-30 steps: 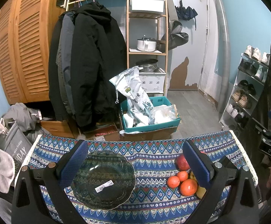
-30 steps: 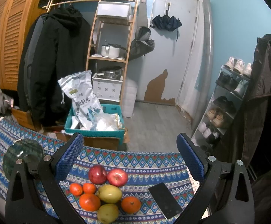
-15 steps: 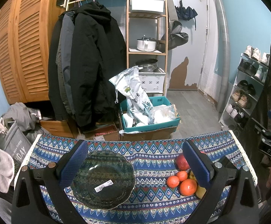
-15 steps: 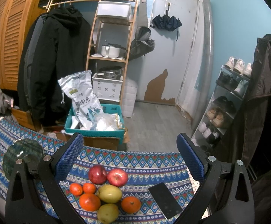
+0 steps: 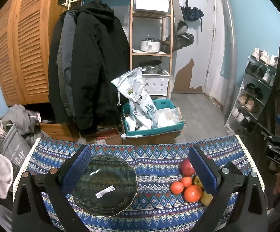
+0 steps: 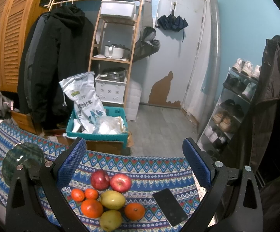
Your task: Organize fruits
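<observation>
The left gripper (image 5: 140, 171) is hovering over the patterned cloth (image 5: 155, 160) with its blue-padded fingers (image 5: 76, 169) spread wide and nothing between them. Framed in the lower left of that view, a dark green glass plate (image 5: 104, 184) is lying flat on the cloth, a white sticker on its inside, with the left finger overlapping its edge. Toward the lower right, the other finger is covering part of the fruit pile.

The right gripper (image 6: 134, 166) is likewise gaping wide and holding nothing, and the fruit is sitting in the lower centre of its view, between the fingers. Two red apples (image 6: 110, 180) are lying side by side at the back of the pile. In front of them two small tangerines (image 6: 84, 194) are touching each other, with a larger orange (image 6: 92, 208) just below. A yellow-green pear (image 6: 113, 200) is resting in the middle, a second pear (image 6: 110, 220) is lying at the bottom edge, and another orange (image 6: 134, 211) is sitting to the right. Just beside the pile, a black phone (image 6: 170, 206) is lying face up on the cloth.

Beyond the table edge, a teal crate (image 6: 97, 133) with a white rice bag (image 6: 83, 98) is standing on the floor, with dark coats (image 6: 57, 61) hanging at the upper left and a shoe rack (image 6: 234, 104) at the right.
</observation>
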`<state>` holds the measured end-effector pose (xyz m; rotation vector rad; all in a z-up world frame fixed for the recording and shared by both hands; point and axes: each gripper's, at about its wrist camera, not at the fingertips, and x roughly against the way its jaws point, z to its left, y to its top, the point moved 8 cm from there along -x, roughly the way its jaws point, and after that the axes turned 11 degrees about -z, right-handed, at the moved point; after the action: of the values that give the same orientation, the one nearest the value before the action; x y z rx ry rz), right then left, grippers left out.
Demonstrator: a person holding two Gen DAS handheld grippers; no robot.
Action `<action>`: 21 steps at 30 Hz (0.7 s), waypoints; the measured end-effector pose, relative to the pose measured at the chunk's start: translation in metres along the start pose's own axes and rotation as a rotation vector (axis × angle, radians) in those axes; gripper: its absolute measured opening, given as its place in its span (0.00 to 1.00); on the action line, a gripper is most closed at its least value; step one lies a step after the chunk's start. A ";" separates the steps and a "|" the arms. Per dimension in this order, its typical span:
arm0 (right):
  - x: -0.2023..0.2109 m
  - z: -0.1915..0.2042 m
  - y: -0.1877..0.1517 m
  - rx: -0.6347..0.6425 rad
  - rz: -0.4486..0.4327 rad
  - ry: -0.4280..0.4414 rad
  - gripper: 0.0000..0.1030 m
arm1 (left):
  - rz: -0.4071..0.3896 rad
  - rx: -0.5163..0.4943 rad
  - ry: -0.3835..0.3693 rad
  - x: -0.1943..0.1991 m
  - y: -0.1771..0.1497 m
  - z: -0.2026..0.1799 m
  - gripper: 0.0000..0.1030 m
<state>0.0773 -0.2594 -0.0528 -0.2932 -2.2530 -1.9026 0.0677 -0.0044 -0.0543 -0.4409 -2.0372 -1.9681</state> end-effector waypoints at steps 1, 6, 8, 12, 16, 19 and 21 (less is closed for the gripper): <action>0.000 -0.001 -0.001 0.001 0.002 -0.001 0.95 | 0.002 -0.002 -0.001 0.000 0.000 0.000 0.99; -0.003 0.001 -0.004 0.009 0.013 -0.005 0.95 | 0.008 -0.012 -0.006 -0.002 -0.002 0.000 0.99; -0.005 -0.001 -0.007 0.014 0.022 -0.010 0.95 | 0.016 -0.018 -0.007 -0.006 -0.005 -0.001 0.99; -0.012 -0.004 -0.019 0.022 0.060 -0.022 0.95 | 0.044 -0.040 -0.006 -0.015 -0.015 -0.006 0.99; -0.018 -0.007 -0.028 0.029 0.091 -0.033 0.95 | 0.086 -0.059 -0.014 -0.025 -0.028 -0.013 0.99; -0.023 -0.010 -0.036 0.031 0.120 -0.039 0.95 | 0.127 -0.064 -0.031 -0.036 -0.040 -0.019 0.99; -0.026 -0.012 -0.042 0.025 0.140 -0.035 0.95 | 0.160 -0.067 -0.038 -0.044 -0.051 -0.022 0.99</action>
<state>0.0919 -0.2791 -0.0973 -0.4716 -2.2127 -1.8119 0.0871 -0.0294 -0.1173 -0.6398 -1.8974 -1.9496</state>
